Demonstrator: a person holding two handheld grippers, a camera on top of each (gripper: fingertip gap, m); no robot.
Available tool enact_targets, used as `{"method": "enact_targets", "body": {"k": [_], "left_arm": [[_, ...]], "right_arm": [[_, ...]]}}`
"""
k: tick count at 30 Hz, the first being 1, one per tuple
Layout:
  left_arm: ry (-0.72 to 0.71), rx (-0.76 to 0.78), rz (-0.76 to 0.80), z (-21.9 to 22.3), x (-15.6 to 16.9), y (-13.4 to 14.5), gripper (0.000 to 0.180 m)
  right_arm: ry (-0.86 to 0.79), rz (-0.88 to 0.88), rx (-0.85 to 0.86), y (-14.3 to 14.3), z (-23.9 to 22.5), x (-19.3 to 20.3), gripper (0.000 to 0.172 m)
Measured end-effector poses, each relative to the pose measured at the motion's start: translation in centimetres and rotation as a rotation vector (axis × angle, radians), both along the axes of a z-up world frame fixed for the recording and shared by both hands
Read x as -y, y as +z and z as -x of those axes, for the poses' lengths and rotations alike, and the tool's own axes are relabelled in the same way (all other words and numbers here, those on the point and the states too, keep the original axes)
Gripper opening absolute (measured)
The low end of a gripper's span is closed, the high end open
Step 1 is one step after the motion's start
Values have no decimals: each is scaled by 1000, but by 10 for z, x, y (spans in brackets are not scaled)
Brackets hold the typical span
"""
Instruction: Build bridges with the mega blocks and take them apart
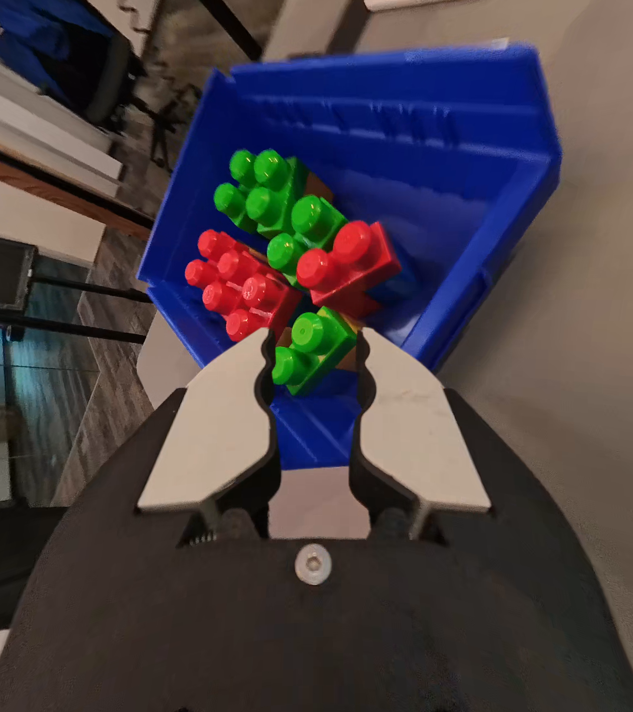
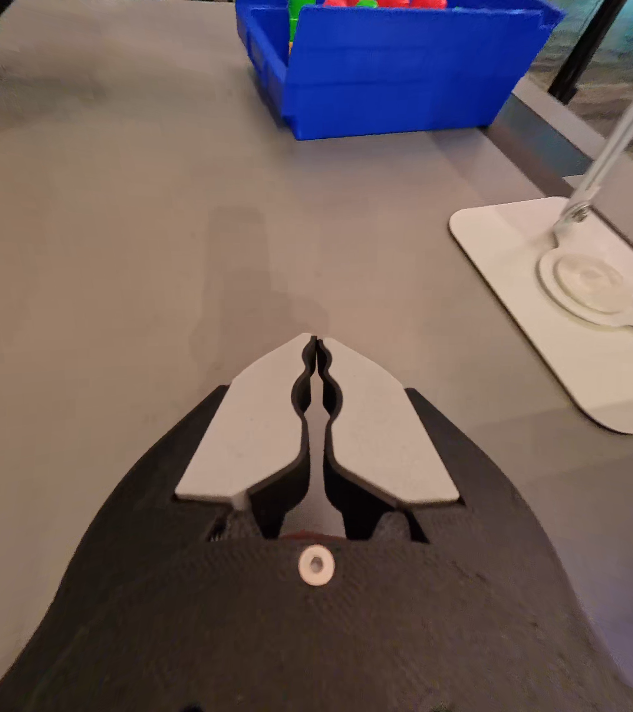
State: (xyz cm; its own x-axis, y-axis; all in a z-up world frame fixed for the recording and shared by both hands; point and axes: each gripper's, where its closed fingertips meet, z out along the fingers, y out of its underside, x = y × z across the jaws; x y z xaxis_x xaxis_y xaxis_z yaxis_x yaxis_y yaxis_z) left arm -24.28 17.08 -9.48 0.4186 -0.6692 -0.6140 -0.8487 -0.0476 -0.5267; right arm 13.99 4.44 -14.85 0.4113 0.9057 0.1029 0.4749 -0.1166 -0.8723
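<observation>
A blue bin holds several red and green mega blocks. In the left wrist view my left gripper hangs over the bin's near end with its jaws spread. A green two-stud block lies in the bin between the fingertips, on yellow and orange pieces, close to both pads. A red two-stud block, a red block cluster and a green cluster lie beyond it. In the right wrist view my right gripper is shut with nothing in it, low over the grey table, well short of the bin.
A white stand base with a slanted metal rod sits on the table at the right. The table's edge runs just past the bin, with the floor, desks and a chair beyond it. One gripper's finger ends stand about 40 centimetres off the other's.
</observation>
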Motion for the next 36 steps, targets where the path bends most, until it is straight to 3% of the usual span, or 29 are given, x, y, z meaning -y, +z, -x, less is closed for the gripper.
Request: {"method": "enact_targets", "body": {"k": [7, 14, 18, 23, 36], "left_arm": [[-128, -280, 181, 9, -30, -25, 46], [-180, -563, 443, 25, -40, -69, 54], [-180, -688, 528, 28, -42, -87, 45], [-124, -631, 474, 27, -51, -80, 41], [6, -122, 274, 21, -30, -7, 39]], "right_arm": [[28, 65, 5, -17, 4, 2, 0], [50, 76, 16, -19, 5, 4, 0], [63, 76, 36, -22, 7, 6, 0], [72, 72, 36, -21, 7, 7, 0], [88, 71, 23, -19, 8, 9, 0]]}}
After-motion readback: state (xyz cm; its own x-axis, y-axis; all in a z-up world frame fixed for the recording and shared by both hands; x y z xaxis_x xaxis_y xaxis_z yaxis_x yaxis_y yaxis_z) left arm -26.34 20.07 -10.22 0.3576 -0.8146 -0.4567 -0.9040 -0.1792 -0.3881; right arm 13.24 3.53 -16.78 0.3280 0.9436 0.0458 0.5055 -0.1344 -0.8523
